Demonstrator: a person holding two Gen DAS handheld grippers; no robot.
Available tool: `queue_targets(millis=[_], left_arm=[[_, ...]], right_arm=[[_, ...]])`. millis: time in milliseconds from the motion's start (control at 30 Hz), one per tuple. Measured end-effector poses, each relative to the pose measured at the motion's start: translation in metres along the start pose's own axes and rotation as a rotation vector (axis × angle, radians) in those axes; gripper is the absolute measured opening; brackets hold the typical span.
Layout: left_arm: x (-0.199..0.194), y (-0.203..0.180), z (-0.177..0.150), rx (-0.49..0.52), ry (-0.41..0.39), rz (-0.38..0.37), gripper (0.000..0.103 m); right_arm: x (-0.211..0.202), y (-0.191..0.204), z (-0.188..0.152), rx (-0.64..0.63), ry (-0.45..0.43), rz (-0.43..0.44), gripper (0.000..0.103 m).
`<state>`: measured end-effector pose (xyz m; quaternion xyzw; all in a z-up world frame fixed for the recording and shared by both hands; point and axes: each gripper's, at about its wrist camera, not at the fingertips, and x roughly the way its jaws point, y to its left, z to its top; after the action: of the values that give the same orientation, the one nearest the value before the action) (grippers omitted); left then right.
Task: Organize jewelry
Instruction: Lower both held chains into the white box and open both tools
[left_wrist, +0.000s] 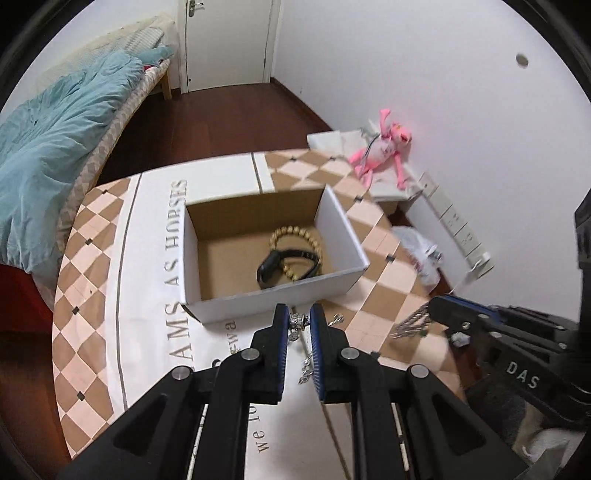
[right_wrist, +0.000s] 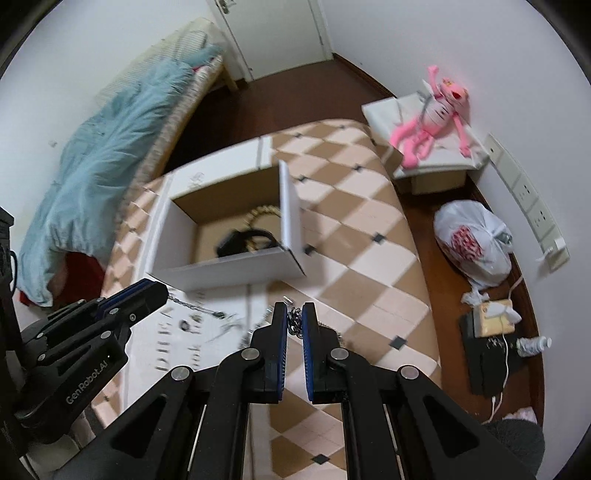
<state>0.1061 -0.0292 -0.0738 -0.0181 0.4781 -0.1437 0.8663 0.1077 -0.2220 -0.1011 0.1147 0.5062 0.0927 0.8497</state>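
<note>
An open white cardboard box (left_wrist: 343, 221) stands on the patterned tablecloth (left_wrist: 147, 236); inside lie a wooden bead bracelet (left_wrist: 295, 236) and a black wristband (left_wrist: 284, 267). My left gripper (left_wrist: 299, 321) is shut on a silver chain bracelet (left_wrist: 298, 320) by its sparkly beads, just in front of the box's near wall. My right gripper (right_wrist: 294, 319) is shut on the same silver chain (right_wrist: 294, 320), which sags between both grippers above the table. The right gripper (left_wrist: 428, 317) shows at the right in the left wrist view, and the left gripper (right_wrist: 162, 291) shows at the left in the right wrist view.
A bed with a blue quilt (left_wrist: 62, 140) runs along the left. A pink plush toy (left_wrist: 384, 147) lies on a white box by the wall. On the floor to the right are a white plastic bag (right_wrist: 476, 243) and small clutter (right_wrist: 495, 325). A closed door (left_wrist: 225, 40) is at the back.
</note>
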Motion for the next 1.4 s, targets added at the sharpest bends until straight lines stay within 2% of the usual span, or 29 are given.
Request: queue_targets(millis=[233, 400, 600, 767, 1033, 1300, 1333, 1400], left_arm=[[-0.04, 0.008, 0.049, -0.019, -0.085, -0.056, 0.009], [-0.042, 0.023, 0.085, -0.029, -0.118, -0.034, 0.009], [-0.012, 0.046, 0.111, -0.054, -0.068, -0.006, 0.009], [0.021, 0.064, 0.116, -0.083, 0.002, 0.014, 0.009], [0.06, 0.082, 0.11, -0.129, 0.115, 0.007, 0.009], [0.078, 0.094, 0.107, -0.197, 0.197, 0.044, 0.013], [0.079, 0.096, 0.107, -0.202, 0.198, 0.043, 0.016], [0.078, 0.099, 0.104, -0.213, 0.193, 0.042, 0.031]], right_arm=[[-0.029, 0.029, 0.054, -0.056, -0.06, 0.083, 0.008], [-0.024, 0.047, 0.095, -0.096, -0.073, 0.078, 0.008], [0.014, 0.056, 0.129, -0.114, -0.012, 0.043, 0.008], [0.055, 0.059, 0.145, -0.136, 0.046, -0.013, 0.008], [0.105, 0.052, 0.155, -0.16, 0.118, -0.08, 0.008], [0.139, 0.048, 0.155, -0.175, 0.213, -0.086, 0.009], [0.14, 0.048, 0.154, -0.172, 0.22, -0.088, 0.009], [0.14, 0.047, 0.154, -0.164, 0.225, -0.076, 0.01]])
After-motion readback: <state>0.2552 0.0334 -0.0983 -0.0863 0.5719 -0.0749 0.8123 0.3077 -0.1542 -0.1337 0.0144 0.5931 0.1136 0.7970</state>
